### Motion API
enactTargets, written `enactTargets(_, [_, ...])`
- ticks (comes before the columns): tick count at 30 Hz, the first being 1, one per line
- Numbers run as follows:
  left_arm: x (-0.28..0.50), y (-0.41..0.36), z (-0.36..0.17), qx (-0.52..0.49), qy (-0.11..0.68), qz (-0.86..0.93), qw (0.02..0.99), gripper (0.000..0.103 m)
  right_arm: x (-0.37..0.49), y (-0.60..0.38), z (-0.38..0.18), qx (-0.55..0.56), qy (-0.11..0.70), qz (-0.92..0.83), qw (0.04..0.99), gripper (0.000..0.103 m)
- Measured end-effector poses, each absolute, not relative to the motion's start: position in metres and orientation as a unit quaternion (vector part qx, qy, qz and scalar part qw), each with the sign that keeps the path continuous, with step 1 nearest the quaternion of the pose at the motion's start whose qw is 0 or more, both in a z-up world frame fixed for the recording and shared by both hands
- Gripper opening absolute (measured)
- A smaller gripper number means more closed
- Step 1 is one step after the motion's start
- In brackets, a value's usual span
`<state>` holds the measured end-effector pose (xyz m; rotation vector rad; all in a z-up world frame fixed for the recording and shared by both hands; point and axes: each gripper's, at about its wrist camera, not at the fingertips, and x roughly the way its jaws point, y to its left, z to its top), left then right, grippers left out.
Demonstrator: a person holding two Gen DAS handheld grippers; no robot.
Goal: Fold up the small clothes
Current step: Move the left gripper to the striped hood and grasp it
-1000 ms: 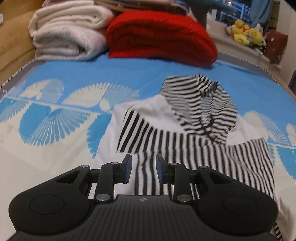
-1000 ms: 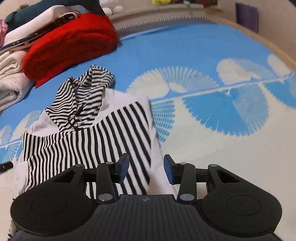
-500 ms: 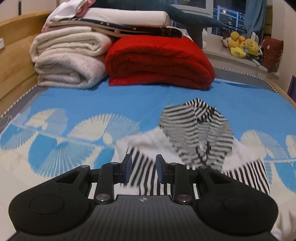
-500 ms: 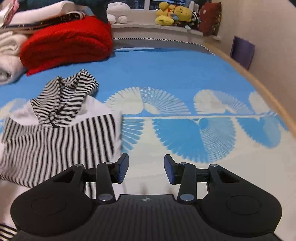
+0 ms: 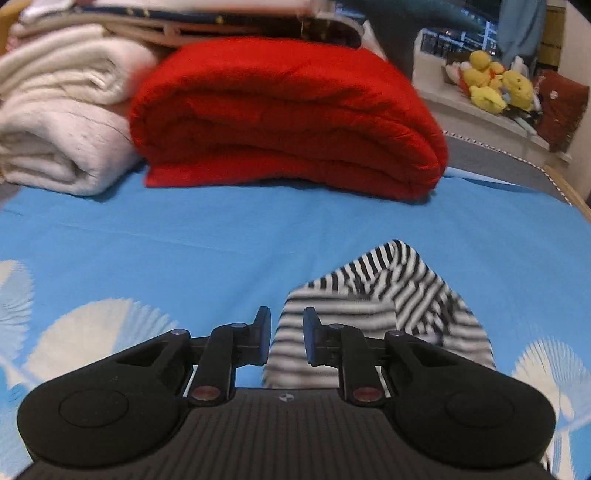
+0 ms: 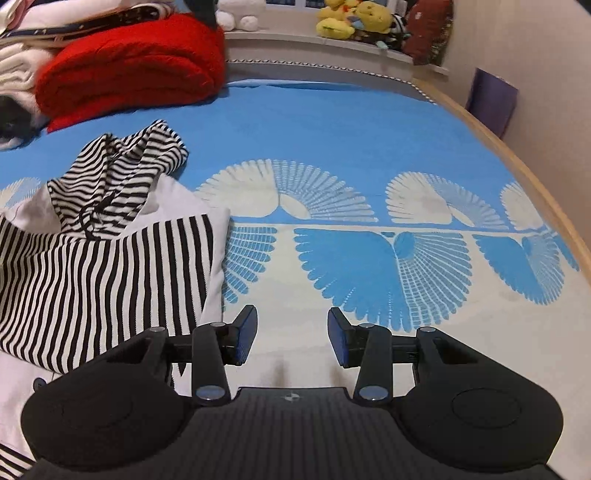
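A small black-and-white striped hooded top (image 6: 110, 254) lies on the blue patterned bed sheet (image 6: 332, 129), its sleeves folded across the white body. Its striped hood (image 5: 388, 295) shows in the left wrist view, pointing toward the blankets. My left gripper (image 5: 286, 341) is open and empty, hovering over the hood's near left edge. My right gripper (image 6: 291, 336) is open and empty, above the sheet just right of the top's right edge.
A folded red blanket (image 5: 288, 122) and cream blankets (image 5: 62, 122) are stacked at the head of the bed. Yellow plush toys (image 6: 351, 18) sit on the ledge behind. The wooden bed edge (image 6: 517, 162) runs along the right, with a wall beyond it.
Both grippers have moved forward along the bed. The left now looks at the hood and blankets. The right has shifted off the striped top to its right side. Both stayed open and empty.
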<state>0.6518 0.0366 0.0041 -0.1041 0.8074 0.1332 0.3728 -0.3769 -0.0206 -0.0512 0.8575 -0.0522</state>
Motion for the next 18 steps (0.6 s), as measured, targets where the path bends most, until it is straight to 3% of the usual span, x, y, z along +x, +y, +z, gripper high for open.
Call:
enactTargets(13, [0.780,0.014,-0.063,-0.033,0.448,0.029,0.893,0.023,0.393,-0.379,-0.040,-0.026,0.441,-0.042,0.896,0.044])
enactTargets(14, [0.784,0.011,-0.068,-0.030,0.452,0.027,0.891,0.025,0.394,-0.377,-0.041,-0.028,0.442,-0.040,0.896,0.044])
enactTargets(16, [0.791,0.004,-0.080,-0.027,0.463,0.024,0.886,0.043,0.396,-0.373,-0.043,-0.032,0.444,-0.035,0.895,0.044])
enactTargets(18, [0.797,0.000,-0.093,-0.015,0.476,0.030,0.879,0.049,0.397,-0.369,-0.044,-0.037,0.445,-0.031,0.894,0.044])
